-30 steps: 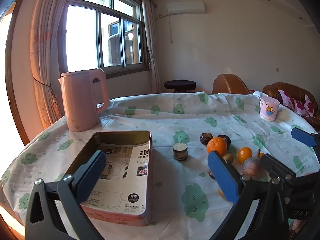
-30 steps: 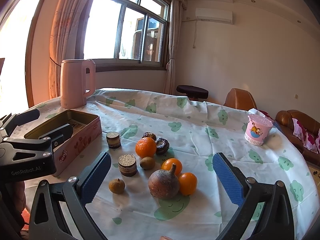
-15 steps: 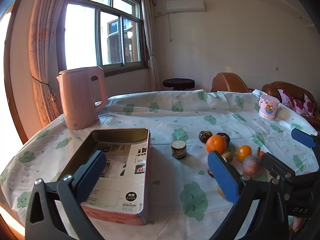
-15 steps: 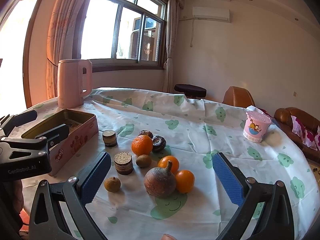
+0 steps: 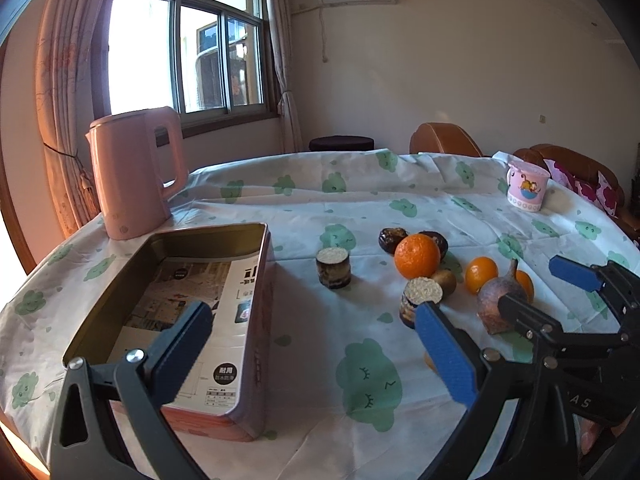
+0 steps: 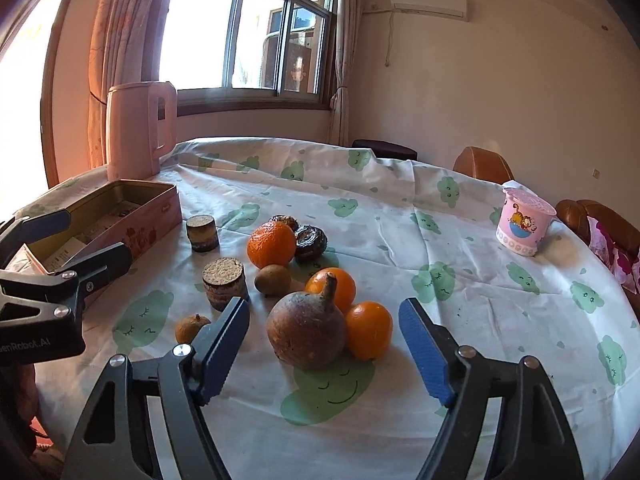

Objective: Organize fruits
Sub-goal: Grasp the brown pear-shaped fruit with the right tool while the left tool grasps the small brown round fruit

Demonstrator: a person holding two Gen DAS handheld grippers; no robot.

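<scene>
Fruits lie grouped on the tablecloth: a large orange (image 6: 271,243), two small oranges (image 6: 335,285) (image 6: 369,330), a brown stemmed round fruit (image 6: 307,330), a kiwi (image 6: 273,279), two dark fruits (image 6: 310,242) and a small brown fruit (image 6: 190,328). My right gripper (image 6: 323,354) sits just in front of the stemmed fruit; its jaws are closing with nothing pressed between the pads. An open pink tin box (image 5: 192,308) lies on the left. My left gripper (image 5: 316,354) hovers open over the box's near right corner, holding nothing. The large orange (image 5: 417,255) also shows in the left wrist view.
A pink kettle (image 5: 134,172) stands behind the box. Two short brown cylinders (image 6: 203,233) (image 6: 224,283) stand beside the fruits. A pink cartoon cup (image 6: 523,222) sits far right. Brown chairs (image 5: 444,145) and a sofa stand beyond the table's far edge.
Both grippers have sunk a little toward the table. The right gripper's jaws have narrowed around the space in front of the stemmed fruit. No fruit has moved.
</scene>
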